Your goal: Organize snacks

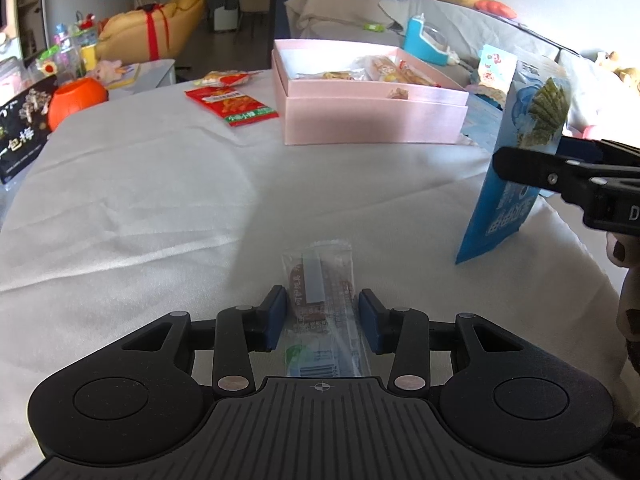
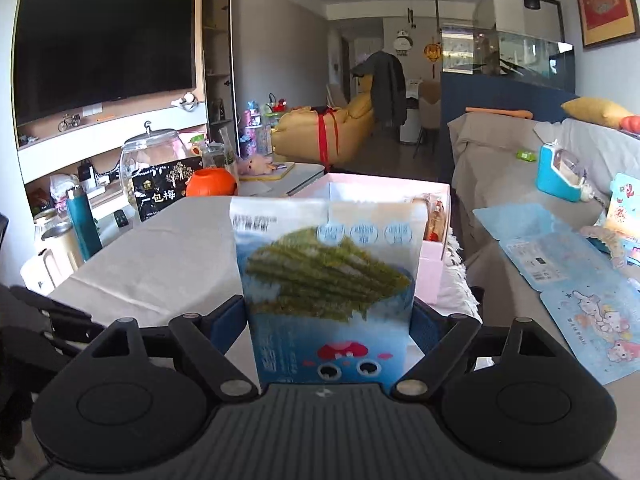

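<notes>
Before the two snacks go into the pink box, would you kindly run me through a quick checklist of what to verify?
1. Right claw grips the blue seaweed bag: ok, pads on both sides, bag upright.
2. Left claw closed on the clear-wrapped snack: not ok, pads straddle it with gaps.
3. Pink box open: ok, no lid on it.
4. Room in the box: cannot tell; several snacks already lie inside.
5. Cloth between the left claw and the box free of things: ok.
6. Red packet still outside the box: ok, noted for later.
</notes>
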